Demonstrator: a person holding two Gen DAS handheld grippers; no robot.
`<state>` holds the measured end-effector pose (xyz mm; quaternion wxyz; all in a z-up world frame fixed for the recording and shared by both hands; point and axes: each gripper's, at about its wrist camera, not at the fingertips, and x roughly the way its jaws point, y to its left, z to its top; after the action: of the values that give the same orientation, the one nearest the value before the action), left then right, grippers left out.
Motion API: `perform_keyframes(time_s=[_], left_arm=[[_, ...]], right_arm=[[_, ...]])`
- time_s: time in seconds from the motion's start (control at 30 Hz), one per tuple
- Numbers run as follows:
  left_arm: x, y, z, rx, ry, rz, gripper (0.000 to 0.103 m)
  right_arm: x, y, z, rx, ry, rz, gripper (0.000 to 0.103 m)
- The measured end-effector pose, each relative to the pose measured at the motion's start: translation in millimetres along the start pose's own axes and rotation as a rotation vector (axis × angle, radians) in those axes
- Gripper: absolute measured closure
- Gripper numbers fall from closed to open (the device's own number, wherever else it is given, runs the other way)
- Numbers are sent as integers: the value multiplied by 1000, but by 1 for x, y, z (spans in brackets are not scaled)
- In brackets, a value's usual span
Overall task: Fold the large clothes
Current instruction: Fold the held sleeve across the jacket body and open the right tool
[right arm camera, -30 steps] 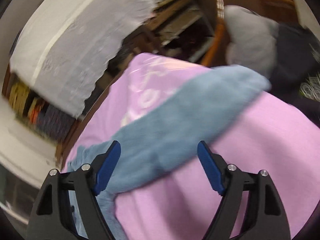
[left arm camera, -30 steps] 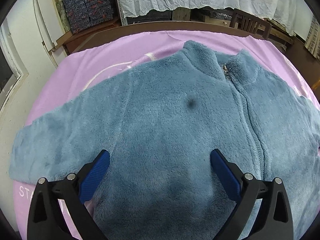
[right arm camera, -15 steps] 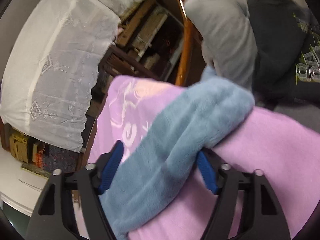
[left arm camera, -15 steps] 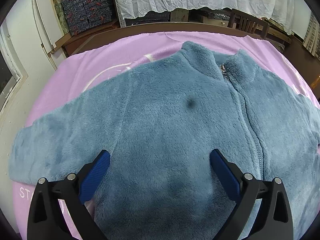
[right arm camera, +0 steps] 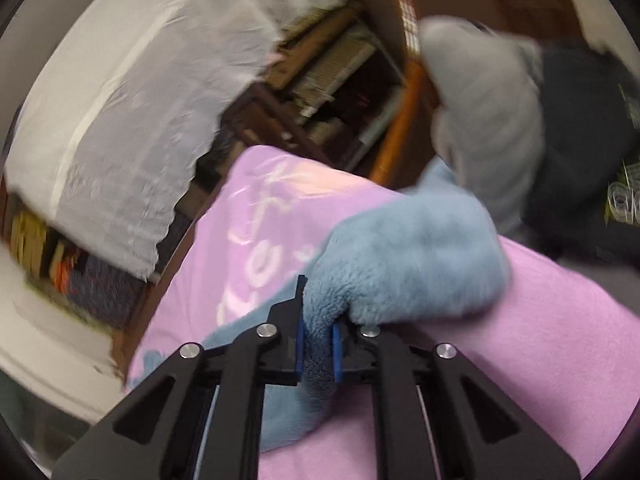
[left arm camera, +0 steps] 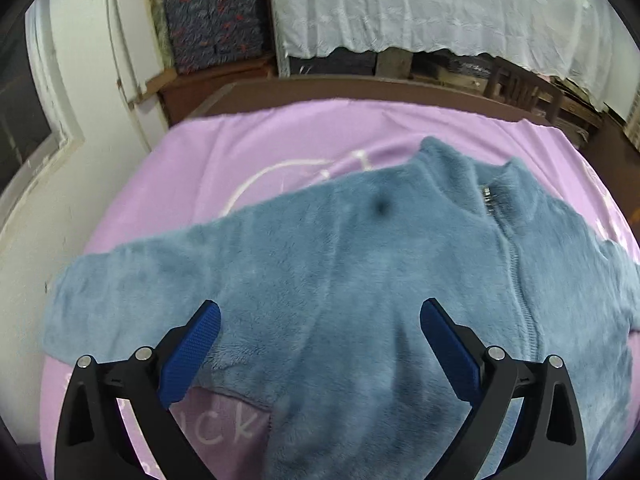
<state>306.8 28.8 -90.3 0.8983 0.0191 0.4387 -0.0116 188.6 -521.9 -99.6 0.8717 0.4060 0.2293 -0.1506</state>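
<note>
A blue fleece zip jacket [left arm camera: 360,280] lies spread front-up on a lilac sheet [left arm camera: 248,160], collar toward the far side, one sleeve stretched out to the left. My left gripper [left arm camera: 320,332] hovers open over the jacket's lower body, with nothing between its blue pads [left arm camera: 192,344]. In the right wrist view, my right gripper [right arm camera: 318,340] is shut on the jacket's other sleeve [right arm camera: 408,264], pinching the fleece near the cuff, which bunches up beyond the fingers.
A brown wooden table edge [left arm camera: 360,88] shows beyond the sheet. Behind it hang a white lace cloth [left arm camera: 420,4] and stacked patterned boxes [left arm camera: 216,28]. A pile of grey and dark clothes [right arm camera: 520,112] sits past the sleeve on the right. A white wall [left arm camera: 100,60] stands at left.
My right gripper's jaws closed onto the sleeve, which now bunches in front of them. The left gripper drew back and rose a little, still open, so more of the sheet shows.
</note>
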Motion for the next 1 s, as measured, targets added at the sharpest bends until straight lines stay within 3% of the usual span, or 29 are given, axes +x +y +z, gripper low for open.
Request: perform_keyframes(time_s=[0.1,0.37,0.53,0.67,0.77,0.8,0.87,0.93,1.0], left_arm=[[13,3,2,-9,49,-1,3],[8,5,5,-10,22,19,3],[3,13,6,-47,25,-15,3],[-2,17,6,-62,20,-27,3],[-2,17,5,-62,24,-42,3],[-2,16,5,-58,23,-42,3],[-2,14,5,-49,20,-40,3],[-2,13,4,-40,18,-43,3],[-3,10,2,-27,12,-46,3]], right_arm=[[1,38,-15,-101,35,42,94],[9,155,-75,-350,140,135,94],[18,223,-131,-495,227,199,94],[36,254,-186,-615,380,225,93],[53,258,-226,-709,544,190,80],[51,256,-232,-736,552,184,72],[37,256,-236,-803,517,189,67],[12,252,-229,-822,500,239,46],[-11,244,-218,-825,467,278,42]])
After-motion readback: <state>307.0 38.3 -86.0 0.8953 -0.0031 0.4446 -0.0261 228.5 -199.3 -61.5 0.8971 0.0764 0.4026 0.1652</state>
